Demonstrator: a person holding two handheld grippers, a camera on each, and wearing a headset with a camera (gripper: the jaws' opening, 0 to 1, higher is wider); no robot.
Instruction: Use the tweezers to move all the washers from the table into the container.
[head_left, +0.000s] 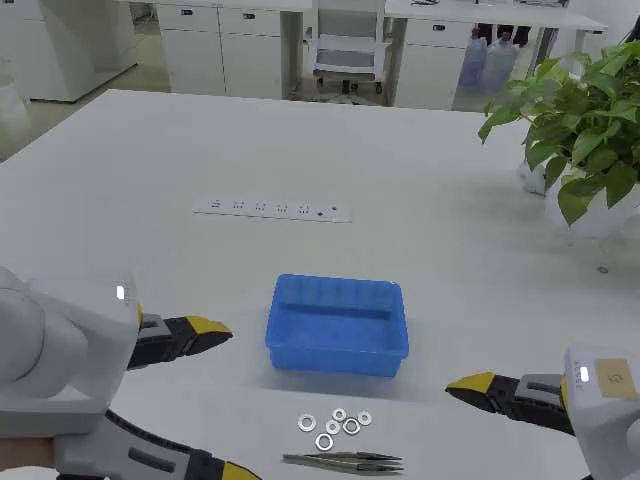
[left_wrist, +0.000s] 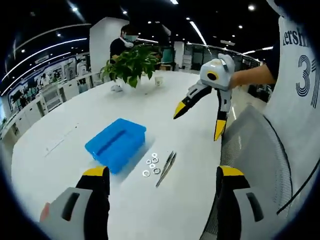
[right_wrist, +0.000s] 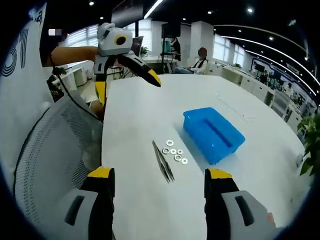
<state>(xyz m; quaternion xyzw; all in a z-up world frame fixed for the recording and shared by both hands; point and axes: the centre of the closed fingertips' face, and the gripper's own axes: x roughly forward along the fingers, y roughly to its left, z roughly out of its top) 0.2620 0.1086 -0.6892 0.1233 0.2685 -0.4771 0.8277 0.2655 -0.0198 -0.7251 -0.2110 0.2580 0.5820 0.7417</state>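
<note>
While left gripper (right_wrist: 129, 93) and right gripper (left_wrist: 197, 127) gape empty, washers (head_left: 333, 426) — flat metal rings — lie beside slim tweezers (head_left: 345, 461).

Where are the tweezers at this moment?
In the head view, the tweezers lie on the table near the bottom centre, just nearer the person than the washers and the blue container.

The left gripper (left_wrist: 162, 171) is held with its jaws spread wide, the yellow tips well apart and nothing between them. The right gripper (right_wrist: 160, 173) is spread just as wide and also empty. They point inward toward each other, the bare left forearm (right_wrist: 70, 55) and right forearm (left_wrist: 250, 76) reaching out behind them.
</note>
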